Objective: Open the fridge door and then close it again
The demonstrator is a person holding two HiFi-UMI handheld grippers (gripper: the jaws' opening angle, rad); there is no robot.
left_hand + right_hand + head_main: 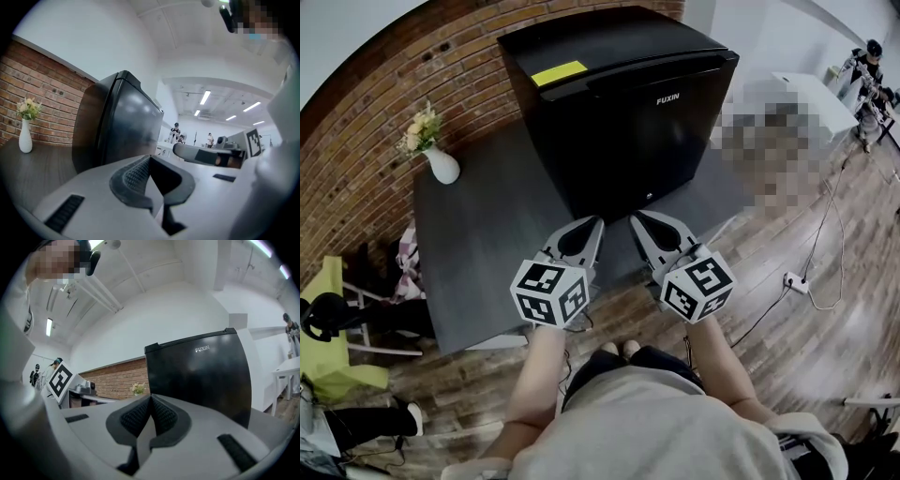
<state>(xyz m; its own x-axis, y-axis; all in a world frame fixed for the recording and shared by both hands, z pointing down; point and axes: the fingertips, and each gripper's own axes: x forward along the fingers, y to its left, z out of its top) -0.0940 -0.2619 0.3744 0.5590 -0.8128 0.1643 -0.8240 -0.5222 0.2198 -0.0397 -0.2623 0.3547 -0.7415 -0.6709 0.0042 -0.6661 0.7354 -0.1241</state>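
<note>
A compact black fridge (623, 112) is seen standing upright on the dark worktop (478, 244) against the brick wall. Its door is shut, with a yellow label on top.

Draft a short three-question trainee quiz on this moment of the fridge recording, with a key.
1. True or false: the fridge stands open.
2. In the head view, what stands on the table to the left of the fridge? A) a white vase with flowers B) a kettle C) a stack of bowls
3. In a few words: how do the jaws of the left hand-held gripper and the right hand-held gripper stand, and is anything between them?

Key: 1 false, it is shut. 2 A. 3 Both are shut with nothing between the jaws, held in front of the fridge without touching it.
</note>
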